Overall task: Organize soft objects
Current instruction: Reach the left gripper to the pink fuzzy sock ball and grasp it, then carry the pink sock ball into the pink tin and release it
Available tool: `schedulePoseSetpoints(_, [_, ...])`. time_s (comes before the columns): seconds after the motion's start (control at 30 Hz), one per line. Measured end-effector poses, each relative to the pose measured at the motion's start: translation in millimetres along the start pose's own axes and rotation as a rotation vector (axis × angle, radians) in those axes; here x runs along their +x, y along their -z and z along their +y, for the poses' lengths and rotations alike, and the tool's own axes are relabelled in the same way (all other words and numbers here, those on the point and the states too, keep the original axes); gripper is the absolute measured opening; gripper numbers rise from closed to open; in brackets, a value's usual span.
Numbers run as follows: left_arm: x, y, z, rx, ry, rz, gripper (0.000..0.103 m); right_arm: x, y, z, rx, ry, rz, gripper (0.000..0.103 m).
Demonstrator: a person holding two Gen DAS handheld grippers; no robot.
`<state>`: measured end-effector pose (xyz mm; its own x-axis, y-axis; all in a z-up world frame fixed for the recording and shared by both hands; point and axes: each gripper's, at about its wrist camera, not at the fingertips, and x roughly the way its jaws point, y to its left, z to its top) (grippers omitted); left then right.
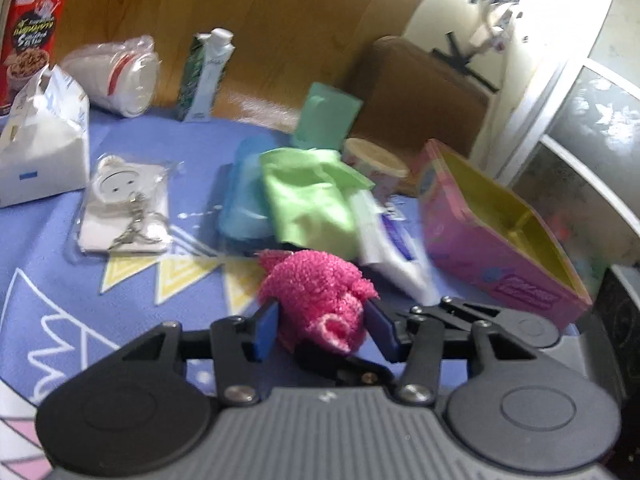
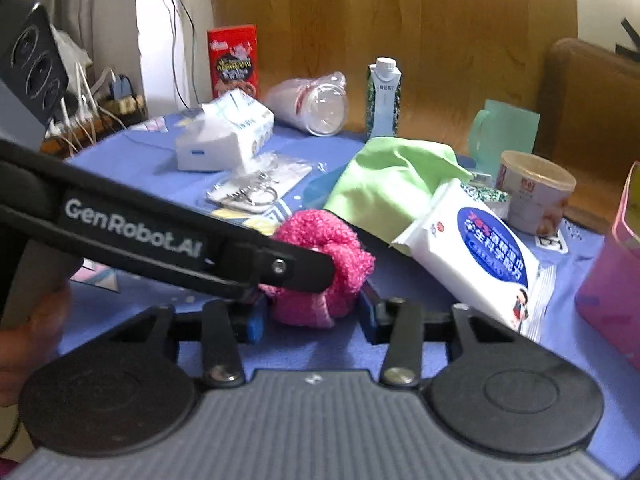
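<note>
A fluffy pink sock [image 1: 316,292] lies bunched on the blue tablecloth [image 1: 80,280]. My left gripper [image 1: 322,320] is shut on it, blue pads pressing both sides. In the right wrist view the same pink sock [image 2: 320,236] sits between the pads of my right gripper [image 2: 312,318], which also presses on it. The left gripper's black finger [image 2: 308,268] crosses from the left and lies against the sock. Just beyond are a green cloth [image 1: 308,196], a blue cloth [image 1: 244,200] and a white wipes pack [image 2: 476,256]. An open pink box [image 1: 500,236] with a yellow inside stands at the right.
At the back stand a white tissue box [image 1: 44,152], bagged keyrings [image 1: 124,208], sleeved plastic cups [image 1: 120,76], a drink carton [image 1: 204,76], a red snack box [image 1: 32,36], a teal mug [image 1: 328,116] and a paper tub [image 1: 376,164]. A wooden chair [image 1: 420,92] is behind.
</note>
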<state>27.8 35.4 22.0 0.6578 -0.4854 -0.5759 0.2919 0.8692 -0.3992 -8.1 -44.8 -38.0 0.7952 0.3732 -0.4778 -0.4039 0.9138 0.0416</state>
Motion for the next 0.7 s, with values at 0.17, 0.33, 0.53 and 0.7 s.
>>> schedulePoseSetpoints(0.17, [-3, -14, -45, 0.113, 0.095, -0.046, 0.046, -50, 15, -8, -0.01, 0.066, -0.149, 0.047])
schedulePoseSetpoints(0.33, [36, -39, -113, 0.247, 0.198, -0.077, 0.046, -96, 19, -52, 0.068, 0.236, -0.29, 0.047])
schedulePoseSetpoints(0.53, [99, -49, -183, 0.312, 0.297, -0.04, 0.05, -136, 23, -122, 0.185, 0.463, -0.355, 0.048])
schedulePoseSetpoints(0.7, [114, -48, -189, 0.279, 0.246, -0.025, 0.059, -140, 36, -157, 0.298, 0.596, -0.322, 0.063])
